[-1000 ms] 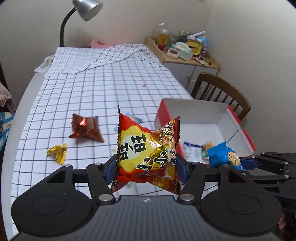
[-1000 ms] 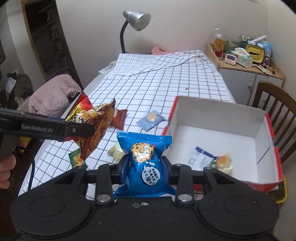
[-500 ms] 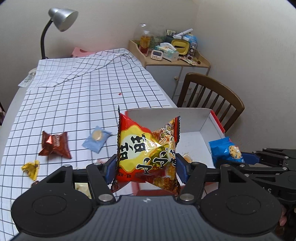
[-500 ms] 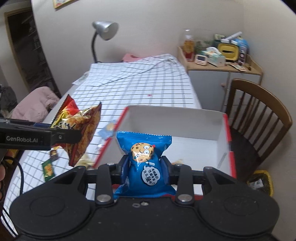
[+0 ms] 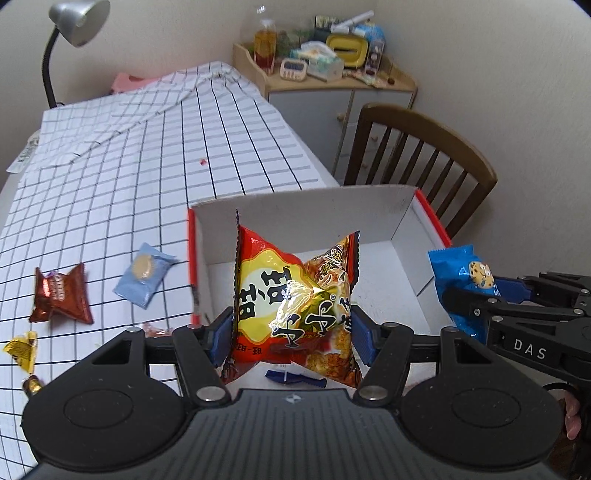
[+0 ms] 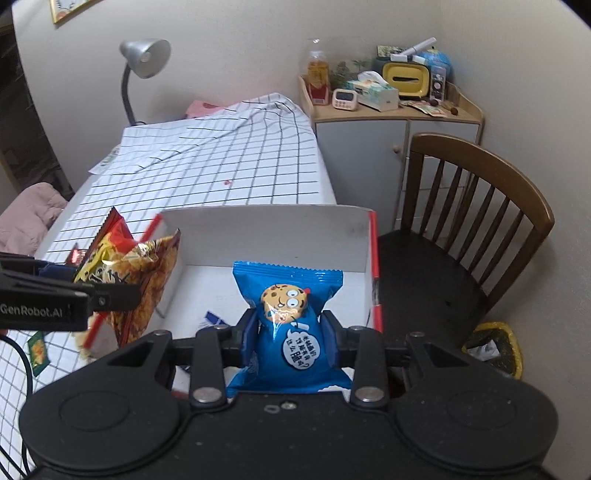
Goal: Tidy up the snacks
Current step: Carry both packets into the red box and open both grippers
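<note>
My left gripper [image 5: 291, 332] is shut on a red and yellow snack bag [image 5: 291, 291] and holds it above the open white box with red edges [image 5: 306, 210]. My right gripper [image 6: 290, 332] is shut on a blue cookie packet [image 6: 291, 332], also held over the box [image 6: 266, 236]. The cookie packet shows at the right in the left wrist view [image 5: 461, 277]; the red bag shows at the left in the right wrist view [image 6: 129, 273]. A small blue-and-white wrapper [image 6: 212, 321] lies on the box floor.
On the checked tablecloth [image 5: 147, 155] left of the box lie a light blue packet [image 5: 142, 273], a brown wrapper [image 5: 59, 295] and yellow candies [image 5: 22, 349]. A wooden chair [image 6: 472, 206] stands right of the table, a cluttered cabinet [image 6: 388, 110] behind, a desk lamp [image 5: 70, 22] at the far end.
Both grippers have carried their packets rightward from over the tablecloth to above the box. Neither grip has changed.
</note>
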